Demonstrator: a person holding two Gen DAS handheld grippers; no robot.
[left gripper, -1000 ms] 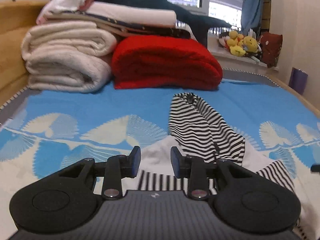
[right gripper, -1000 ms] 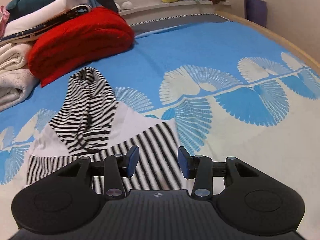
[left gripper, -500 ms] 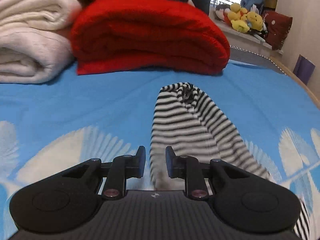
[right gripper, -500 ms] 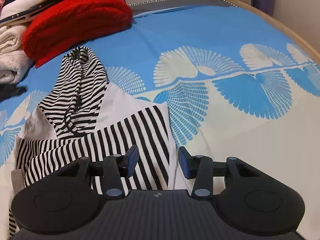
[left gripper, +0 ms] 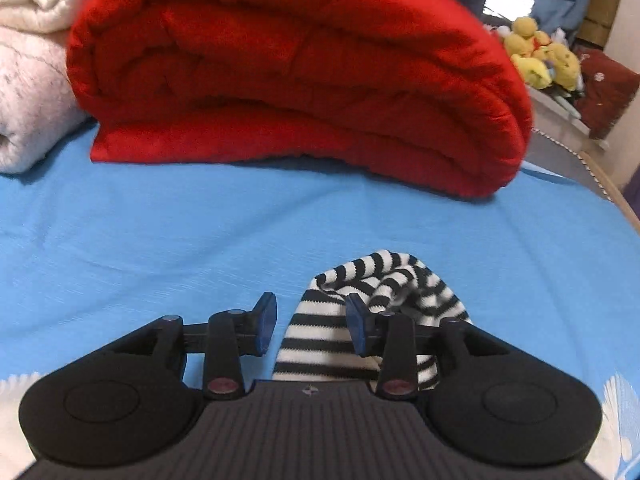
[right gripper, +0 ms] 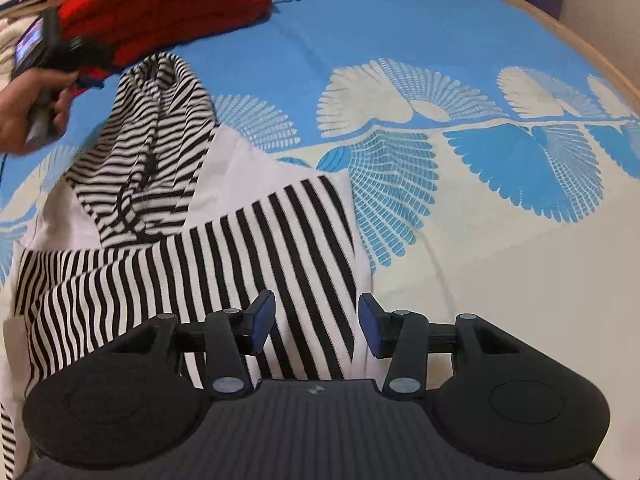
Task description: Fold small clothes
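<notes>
A small black-and-white striped hooded top [right gripper: 248, 248] lies flat on the blue bedspread [right gripper: 440, 40], its hood [right gripper: 160, 128] stretched toward the red blanket. In the left wrist view my left gripper [left gripper: 311, 324] is open, low over the hood's tip [left gripper: 384, 280], which lies between and under the fingers. It also shows in the right wrist view [right gripper: 80, 56], held in a hand at the hood's far end. My right gripper [right gripper: 316, 320] is open over the top's striped lower right part, near its right edge.
A folded red blanket [left gripper: 300, 72] lies just beyond the hood, with cream folded blankets [left gripper: 32, 80] to its left. Yellow plush toys [left gripper: 540, 56] sit on the sill at the back right. The bed's wooden edge [right gripper: 580, 40] runs along the right.
My left gripper has moved forward along the hood to its tip and opened wider. My right gripper has moved forward over the striped body and stays open.
</notes>
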